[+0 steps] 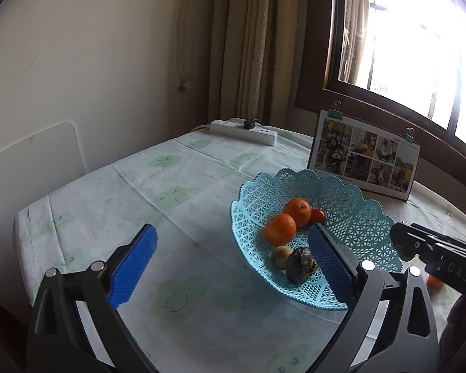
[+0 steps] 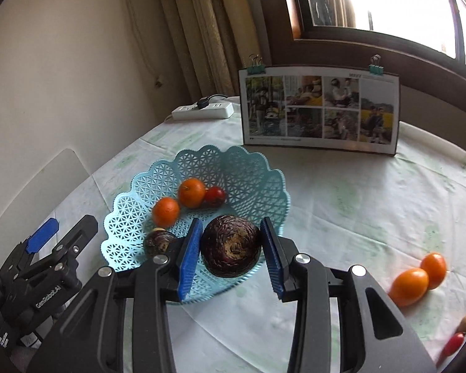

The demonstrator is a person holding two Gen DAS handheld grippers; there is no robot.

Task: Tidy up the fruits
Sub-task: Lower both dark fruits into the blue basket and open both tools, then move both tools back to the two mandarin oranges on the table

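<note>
A light-blue lattice basket (image 1: 357,217) (image 2: 248,171) stands on the table. In it lie two oranges (image 1: 279,228) (image 2: 191,192), a red tomato (image 1: 317,215) (image 2: 215,195), a small yellow-green fruit (image 1: 279,256) and a small dark purple fruit (image 1: 301,264) (image 2: 160,241). My right gripper (image 2: 231,253) is shut on a larger dark purple fruit (image 2: 231,250), held over the basket's near rim. My left gripper (image 1: 233,264) is open with nothing in it, its right finger (image 1: 329,261) over the basket's edge. In the left wrist view the right gripper (image 1: 435,255) shows side-on, and its fruit is hidden.
Two orange oval fruits (image 2: 419,276), a small brown fruit (image 2: 464,323) and a red one (image 2: 453,343) lie on the tablecloth to the right. A photo calendar (image 2: 320,112) (image 1: 363,155) stands behind the basket, and a white power strip (image 1: 244,130) sits near the curtain. A white chair back (image 1: 31,161) is at the left.
</note>
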